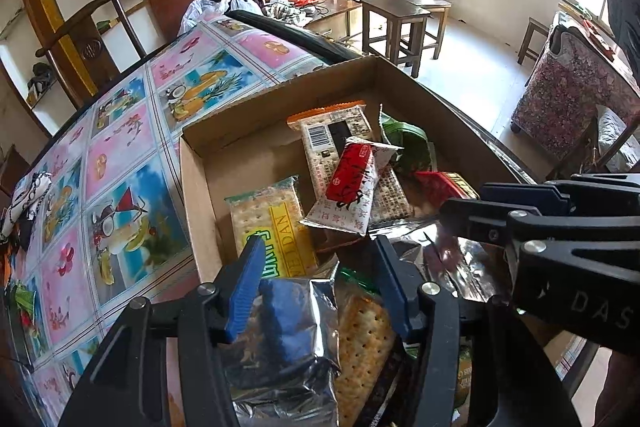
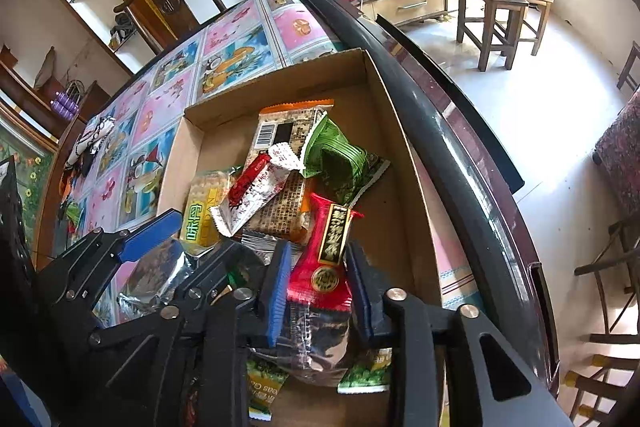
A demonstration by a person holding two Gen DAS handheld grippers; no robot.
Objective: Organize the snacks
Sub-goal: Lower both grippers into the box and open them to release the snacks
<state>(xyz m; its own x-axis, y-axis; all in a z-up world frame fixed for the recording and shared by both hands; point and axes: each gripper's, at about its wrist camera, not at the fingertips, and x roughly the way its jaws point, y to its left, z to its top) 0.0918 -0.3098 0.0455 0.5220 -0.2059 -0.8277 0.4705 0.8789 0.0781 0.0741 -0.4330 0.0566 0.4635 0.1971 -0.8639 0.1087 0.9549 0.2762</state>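
A shallow cardboard box [image 1: 280,123] [image 2: 384,131] on the table holds several snack packs: a yellow cracker pack [image 1: 276,223] [image 2: 204,211], a red-and-white pack [image 1: 352,183] [image 2: 252,191], a green pack [image 2: 340,163] and a barcoded pack [image 1: 336,135]. My left gripper [image 1: 316,287] is open over a silver foil pack [image 1: 288,339] and a cracker pack [image 1: 364,347]. My right gripper [image 2: 320,287] stands around a red pack [image 2: 324,251] with its blue pads at both sides; it also shows in the left wrist view [image 1: 520,215].
The table has a colourful fruit-print cloth [image 1: 120,163] [image 2: 168,107] and a dark rounded edge [image 2: 440,131] right of the box. Wooden stools [image 1: 400,23] [image 2: 500,7], a chair [image 1: 80,39] and a patterned seat [image 1: 568,95] stand around.
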